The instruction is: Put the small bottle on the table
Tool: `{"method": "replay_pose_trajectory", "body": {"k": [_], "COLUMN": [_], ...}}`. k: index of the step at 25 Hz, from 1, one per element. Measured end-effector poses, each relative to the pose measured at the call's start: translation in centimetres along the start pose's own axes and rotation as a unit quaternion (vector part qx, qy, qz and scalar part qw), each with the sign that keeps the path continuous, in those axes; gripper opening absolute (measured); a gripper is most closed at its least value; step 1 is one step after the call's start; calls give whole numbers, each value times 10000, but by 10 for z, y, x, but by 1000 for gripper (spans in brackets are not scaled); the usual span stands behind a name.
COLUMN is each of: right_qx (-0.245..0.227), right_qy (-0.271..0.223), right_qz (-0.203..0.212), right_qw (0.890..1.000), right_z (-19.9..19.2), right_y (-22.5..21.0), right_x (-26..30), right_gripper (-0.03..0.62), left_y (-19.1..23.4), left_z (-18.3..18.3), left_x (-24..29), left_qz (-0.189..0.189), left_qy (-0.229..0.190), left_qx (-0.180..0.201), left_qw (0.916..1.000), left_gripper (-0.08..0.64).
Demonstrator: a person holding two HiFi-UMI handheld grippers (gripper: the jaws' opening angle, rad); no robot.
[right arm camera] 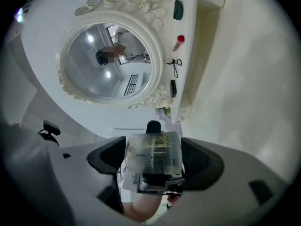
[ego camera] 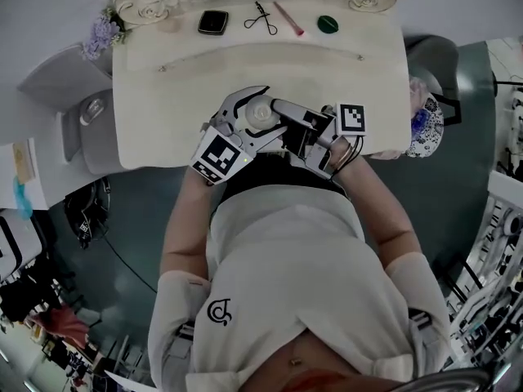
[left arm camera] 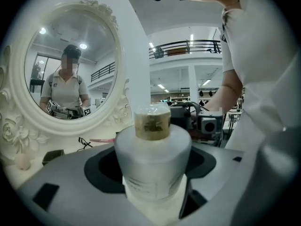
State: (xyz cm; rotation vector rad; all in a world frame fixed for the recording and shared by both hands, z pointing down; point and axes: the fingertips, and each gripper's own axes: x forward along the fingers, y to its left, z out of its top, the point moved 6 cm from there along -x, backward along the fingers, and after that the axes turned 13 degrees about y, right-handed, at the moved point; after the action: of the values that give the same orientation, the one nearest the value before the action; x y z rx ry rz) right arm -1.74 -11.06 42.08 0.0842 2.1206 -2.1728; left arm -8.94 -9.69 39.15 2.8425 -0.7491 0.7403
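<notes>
The small bottle [ego camera: 261,114] is frosted white with a gold collar and a clear cap [left arm camera: 151,109]. It hangs upright over the front of the cream dressing table [ego camera: 163,113]. My left gripper [ego camera: 257,109] is shut on the bottle's body [left arm camera: 153,154], with the jaws wide around it. My right gripper [ego camera: 283,114] comes in from the right, rolled on its side. Its pads sit against a clear, gold-printed piece [right arm camera: 154,153] that looks like the bottle's cap. Whether that piece is on the bottle I cannot tell.
At the table's back edge lie a black compact [ego camera: 212,22], a black eyelash curler [ego camera: 261,17], a pink stick [ego camera: 288,19] and a green disc [ego camera: 328,24]. An ornate oval mirror [left arm camera: 70,65] stands behind them, with purple flowers [ego camera: 100,35] at the left corner.
</notes>
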Motion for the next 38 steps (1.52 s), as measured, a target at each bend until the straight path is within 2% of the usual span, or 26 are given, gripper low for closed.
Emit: {"method": "replay_pose_trajectory", "body": {"k": [5, 8, 16, 20, 25, 29, 32, 36, 38], "right_qx": [106, 98, -144, -488, -421, -278, -226, -114, -201], "right_qy": [101, 86, -64, -129, -146, -141, -202, -173, -116], "right_qz": [54, -9, -606, -1126, -1399, -1791, -1703, -1794, -1727], "right_qw": [9999, 9999, 9980, 9924, 9892, 9833, 9849, 9836, 9847], "right_z": [14, 13, 23, 24, 37, 34, 35, 35, 36], "right_y": [-45, -53, -71, -74, -96, -101, -99, -100, -98], "right_x": [-2, -5, -15, -19, -19, -24, -22, -23, -20], "right_gripper": [371, 373, 371, 362, 290, 260, 208, 206, 204], "left_y": [11, 7, 14, 13, 25, 22, 24, 25, 27], "left_z": [-42, -53, -67, -75, -101, -109, -110, -110, -112], "left_x": [27, 33, 50, 53, 71, 76, 77, 76, 75], "left_qz": [10, 24, 169, 164, 171, 140, 158, 132, 97], "left_qy": [289, 369, 481, 670, 1007, 1274, 1348, 1378, 1415], "left_qx": [-87, -170, -126, -25, -25, 13, -8, -162, -255], "left_qw": [9995, 9992, 9986, 9976, 9948, 9918, 9907, 9902, 9896], "left_gripper": [350, 350, 350, 350, 350, 350, 350, 350, 350]}}
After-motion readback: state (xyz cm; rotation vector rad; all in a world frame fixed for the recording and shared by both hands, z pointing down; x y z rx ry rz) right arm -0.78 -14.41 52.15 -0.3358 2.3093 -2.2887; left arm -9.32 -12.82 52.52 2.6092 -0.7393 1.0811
